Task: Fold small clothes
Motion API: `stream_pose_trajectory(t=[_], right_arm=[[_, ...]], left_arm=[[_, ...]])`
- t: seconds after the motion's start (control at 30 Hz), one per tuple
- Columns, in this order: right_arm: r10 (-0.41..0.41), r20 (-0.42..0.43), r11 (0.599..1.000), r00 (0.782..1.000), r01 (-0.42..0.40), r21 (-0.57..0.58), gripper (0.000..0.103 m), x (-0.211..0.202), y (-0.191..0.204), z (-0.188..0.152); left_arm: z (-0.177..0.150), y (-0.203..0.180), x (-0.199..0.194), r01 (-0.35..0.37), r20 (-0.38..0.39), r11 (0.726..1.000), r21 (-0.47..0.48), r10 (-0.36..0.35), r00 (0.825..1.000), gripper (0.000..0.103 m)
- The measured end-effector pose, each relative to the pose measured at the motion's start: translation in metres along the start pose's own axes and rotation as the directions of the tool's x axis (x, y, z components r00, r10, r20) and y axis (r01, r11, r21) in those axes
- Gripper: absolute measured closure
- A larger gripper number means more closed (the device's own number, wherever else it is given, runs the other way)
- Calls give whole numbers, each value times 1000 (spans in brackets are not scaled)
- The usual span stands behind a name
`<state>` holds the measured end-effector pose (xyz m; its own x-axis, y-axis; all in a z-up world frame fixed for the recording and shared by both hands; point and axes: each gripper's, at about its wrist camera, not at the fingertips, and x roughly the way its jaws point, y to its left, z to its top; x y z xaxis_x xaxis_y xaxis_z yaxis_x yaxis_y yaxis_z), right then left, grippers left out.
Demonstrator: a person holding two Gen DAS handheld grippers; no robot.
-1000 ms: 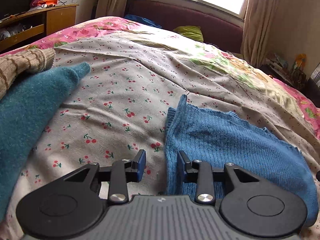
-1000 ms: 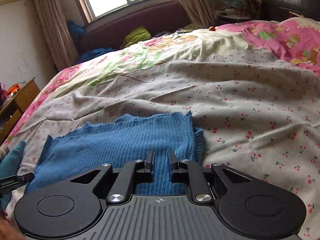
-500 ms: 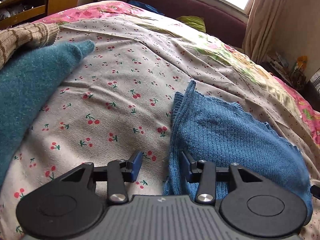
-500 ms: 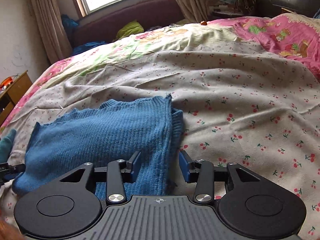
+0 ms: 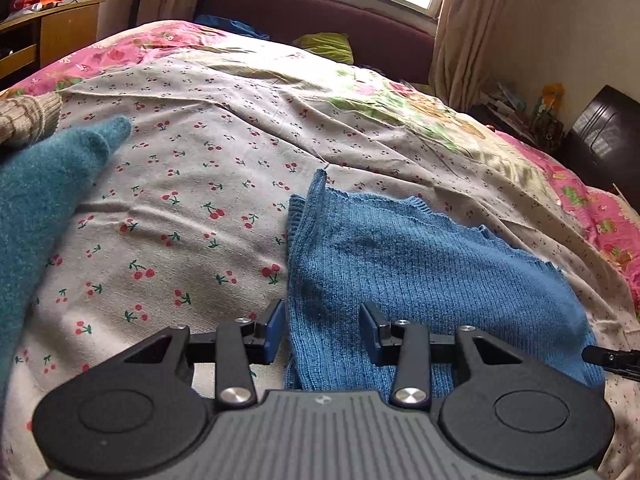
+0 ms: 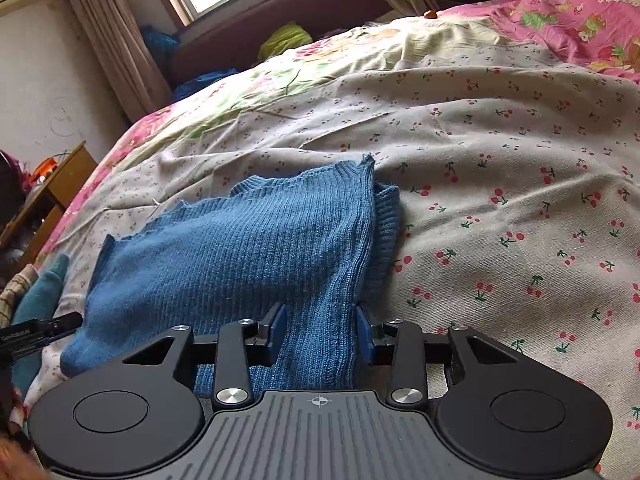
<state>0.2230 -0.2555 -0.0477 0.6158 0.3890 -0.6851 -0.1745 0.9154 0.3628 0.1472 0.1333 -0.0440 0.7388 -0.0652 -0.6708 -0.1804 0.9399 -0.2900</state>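
The blue knit (image 5: 420, 256) lies on the cherry-print bed (image 5: 192, 200), already doubled over, its folded edge running from near to far. The left tool (image 5: 322, 332) straddles the knit's near left edge; its jaws have just been closing a little, yet both pads stand clear of the cloth. The right tool (image 6: 320, 330) straddles the near right edge, its jaws also just closing after opening wide; the knit fills the gap and the right pad seems to touch it, but I see no squeeze. If either tool bites only the top layer, the fold could peel apart when lifted. A shallow pinch on this loose rib could slip, or snag the bedsheet beneath. A teal garment (image 5: 44, 208) sits well apart, far left.
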Motion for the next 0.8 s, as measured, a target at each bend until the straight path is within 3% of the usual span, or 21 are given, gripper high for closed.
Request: stream_pose_trajectory(t=[0.2, 0.23, 0.33, 0.43, 0.47, 0.6, 0.7, 0.8], right_arm=[[29, -33, 999, 999, -27, 39, 64, 11, -7, 0], [24, -37, 999, 999, -22, 42, 64, 13, -7, 0], [-8, -46, 999, 999, 10, 48, 85, 10, -4, 4], [15, -28, 997, 1000, -13, 73, 90, -5, -6, 7], [18, -19, 997, 1000, -16, 73, 96, -10, -7, 7], [40, -17, 996, 999, -38, 85, 96, -15, -8, 5], [22, -65, 994, 998, -15, 106, 96, 5, -13, 1], [62, -58, 990, 996, -54, 130, 90, 6, -13, 1]], left_arm=[[-11, 7, 9, -24, -82, 999, -30, 21, 996, 54], [-13, 6, 10, -21, -94, 999, -31, 18, 995, 62], [-11, 4, 13, 0, -118, 999, -49, -6, 993, 77], [-8, 9, 6, 42, -132, 995, -92, -54, 990, 80], [-8, 11, 1, 56, -129, 993, -107, -70, 989, 81], [-5, 20, -8, 96, -107, 979, -177, -116, 987, 81], [-7, 24, 8, 83, -151, 978, -191, -113, 982, 81], [-9, 26, 10, 100, -143, 970, -221, -134, 981, 81]])
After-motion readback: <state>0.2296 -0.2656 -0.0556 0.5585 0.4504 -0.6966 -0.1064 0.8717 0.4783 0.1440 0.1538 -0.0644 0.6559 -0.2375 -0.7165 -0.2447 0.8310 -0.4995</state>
